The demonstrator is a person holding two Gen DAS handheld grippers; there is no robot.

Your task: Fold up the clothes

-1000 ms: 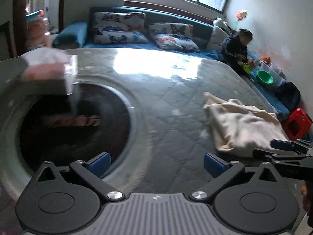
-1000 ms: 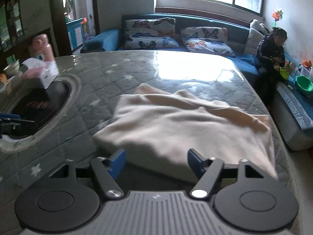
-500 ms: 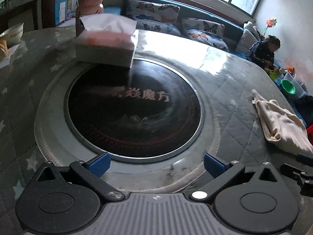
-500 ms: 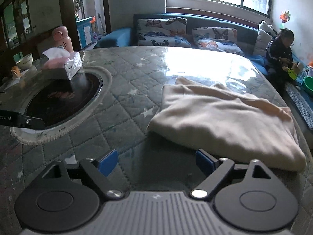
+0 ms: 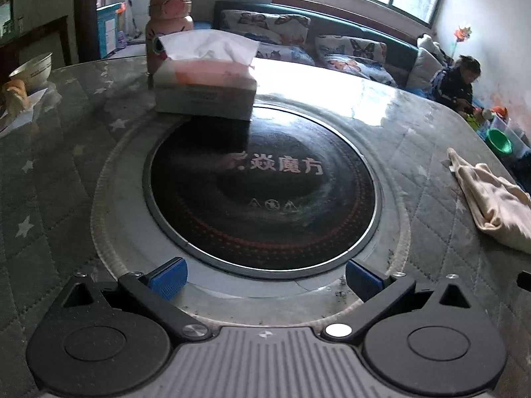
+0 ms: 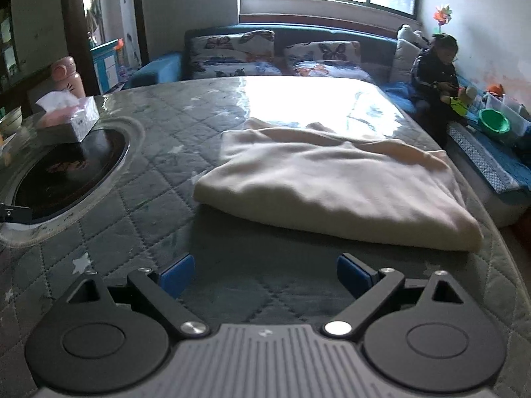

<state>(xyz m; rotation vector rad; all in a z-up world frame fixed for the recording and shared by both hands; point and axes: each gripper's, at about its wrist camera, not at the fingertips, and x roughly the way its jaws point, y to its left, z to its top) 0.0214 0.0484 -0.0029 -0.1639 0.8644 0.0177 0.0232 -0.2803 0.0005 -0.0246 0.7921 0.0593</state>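
Both cameras have pulled back and away from the cloth over the last second: the left view, which earlier showed the cream garment ahead and to its right, now faces the round black cooktop, and the right view has backed off so the whole cloth fits ahead of it. Going left to right, the left gripper hangs low over the near rim of the cooktop with its blue pads wide apart and nothing between them; beyond the black disc sits a tissue box with a pink bottle behind it. From this hand the folded cream garment lies far off to the right, near the frame edge, well apart from the fingers. The right gripper also has its fingers spread wide and empty, hovering over bare quilted table cover. The garment lies straight ahead and slightly right of it, near but not touching, its long axis running roughly left to right across the view, with the rounded folded edge facing the fingers. The right hand is clearly the nearer one, so any further fold or tidy would probably start from it, while the left would have to swing right first.
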